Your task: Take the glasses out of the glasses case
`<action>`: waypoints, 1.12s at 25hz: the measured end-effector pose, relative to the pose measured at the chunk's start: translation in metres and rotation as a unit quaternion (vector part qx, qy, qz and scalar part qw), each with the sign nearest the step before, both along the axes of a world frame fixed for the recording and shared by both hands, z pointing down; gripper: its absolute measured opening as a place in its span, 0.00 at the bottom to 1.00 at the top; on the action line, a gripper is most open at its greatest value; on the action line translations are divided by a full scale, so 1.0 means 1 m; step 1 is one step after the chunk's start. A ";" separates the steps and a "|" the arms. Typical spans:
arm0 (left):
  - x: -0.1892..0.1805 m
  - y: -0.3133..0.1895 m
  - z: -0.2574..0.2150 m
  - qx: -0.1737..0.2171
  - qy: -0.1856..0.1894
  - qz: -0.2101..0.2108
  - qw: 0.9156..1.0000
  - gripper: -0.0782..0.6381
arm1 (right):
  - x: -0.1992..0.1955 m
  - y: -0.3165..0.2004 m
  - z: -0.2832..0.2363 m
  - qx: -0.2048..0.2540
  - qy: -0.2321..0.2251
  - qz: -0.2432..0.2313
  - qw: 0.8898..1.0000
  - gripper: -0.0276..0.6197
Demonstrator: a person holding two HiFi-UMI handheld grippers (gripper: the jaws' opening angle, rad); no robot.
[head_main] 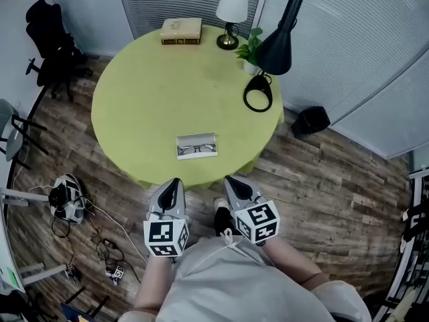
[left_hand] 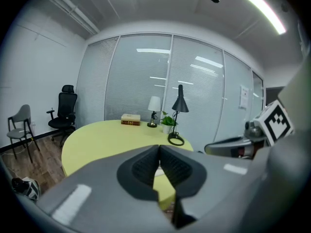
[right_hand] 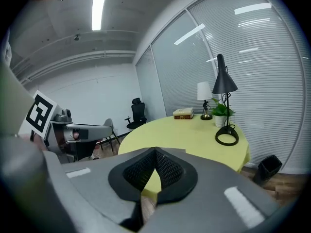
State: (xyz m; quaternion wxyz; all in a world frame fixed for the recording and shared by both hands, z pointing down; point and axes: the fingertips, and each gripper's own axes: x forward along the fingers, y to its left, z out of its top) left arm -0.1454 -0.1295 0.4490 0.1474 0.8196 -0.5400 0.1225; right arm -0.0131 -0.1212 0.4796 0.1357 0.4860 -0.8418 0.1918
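So, the round table [head_main: 147, 92] wore a smooth yellow-green cloth. Most of the clutter sat along its top edge in the head view: a tan hardback book [head_main: 181, 31], a little table lamp [head_main: 232, 9] with a white shade, a small potted plant [head_main: 251, 51] and a matte black desk lamp [head_main: 280, 32] on a ring-shaped base. All of that was well apart from the case.

On the wood-plank floor there was a black office chair [head_main: 50, 42] at upper left, a dark bin [head_main: 310, 121] at right and a tangle of cables [head_main: 100, 243] at lower left.

The glasses case [head_main: 196, 139] was a pale, flat rectangle lying open at lower centre, near the table's bottom edge, with dark thin-framed glasses [head_main: 198, 149] resting inside.

Just below it, off the table, the left gripper [head_main: 174, 183] and right gripper [head_main: 231, 182] each had their ribbed grey jaws pressed together at the tips, pinching nothing.
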 end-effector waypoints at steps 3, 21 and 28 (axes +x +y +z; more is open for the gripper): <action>0.016 -0.039 0.003 0.000 -0.006 -0.013 1.000 0.12 | 0.015 -0.040 -0.006 0.010 0.002 -0.023 1.000 0.04; 0.051 -0.146 0.082 -0.076 -0.080 0.035 0.993 0.12 | 0.042 -0.160 0.052 -0.042 0.019 -0.049 0.998 0.04; 0.052 -0.163 0.123 -0.109 -0.104 0.129 0.980 0.12 | 0.039 -0.173 0.068 -0.066 0.019 -0.006 0.998 0.04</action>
